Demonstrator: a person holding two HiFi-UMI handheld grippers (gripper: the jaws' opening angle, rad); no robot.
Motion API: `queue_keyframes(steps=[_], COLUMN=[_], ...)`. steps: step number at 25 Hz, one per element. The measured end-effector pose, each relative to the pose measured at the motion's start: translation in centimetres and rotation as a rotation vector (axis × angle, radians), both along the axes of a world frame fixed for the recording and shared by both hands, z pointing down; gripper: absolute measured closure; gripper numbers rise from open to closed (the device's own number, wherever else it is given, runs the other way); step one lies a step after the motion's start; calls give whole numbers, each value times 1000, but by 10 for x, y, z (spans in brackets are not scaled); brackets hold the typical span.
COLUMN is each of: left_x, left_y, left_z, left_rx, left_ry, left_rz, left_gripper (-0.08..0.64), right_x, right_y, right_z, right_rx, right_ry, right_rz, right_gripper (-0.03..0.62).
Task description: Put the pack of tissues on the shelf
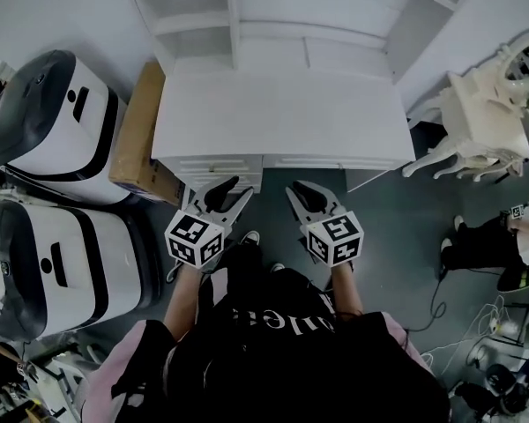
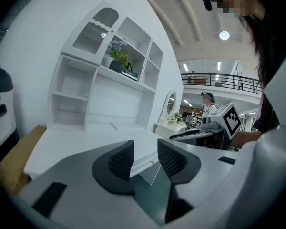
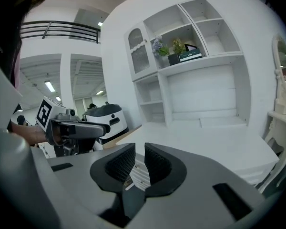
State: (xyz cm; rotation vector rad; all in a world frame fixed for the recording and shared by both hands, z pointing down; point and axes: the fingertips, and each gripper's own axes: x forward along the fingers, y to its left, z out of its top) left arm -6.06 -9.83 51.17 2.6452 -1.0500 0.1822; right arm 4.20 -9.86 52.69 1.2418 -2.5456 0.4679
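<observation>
Two grippers (image 1: 242, 189) (image 1: 296, 188), two white-and-black machines (image 1: 53, 122) (image 1: 53, 267), one white desk (image 1: 282, 113), one cardboard box (image 1: 137, 135).

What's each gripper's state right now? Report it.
Left gripper: open, holding nothing.
Right gripper: closed to a narrow slit, holding nothing.

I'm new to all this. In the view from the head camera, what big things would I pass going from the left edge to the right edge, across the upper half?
white-and-black machines → cardboard box → white desk → ornate white side table
</observation>
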Motion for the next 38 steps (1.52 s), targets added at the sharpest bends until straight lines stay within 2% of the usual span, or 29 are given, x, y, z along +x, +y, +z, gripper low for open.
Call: queue_keyframes(steps=[9, 18, 25, 38], left_x=[8, -3, -12, -14], left_y=[81, 141, 163, 164], left_z=[4, 11, 11, -4], left_rx=[5, 14, 17, 52], left_ry=[-11, -25, -19, -16], left_rz=[-83, -160, -197, -189], left_gripper=[472, 492, 492, 492], right_x=[20, 16, 10, 11], right_y=[70, 119, 137, 139], right_z=[10, 5, -4, -22], right_rx=[-10, 28, 64, 109], right_ry=[-16, 3, 15, 26], right_rz=[-44, -115, -148, -156], right_gripper=[508, 518, 525, 525])
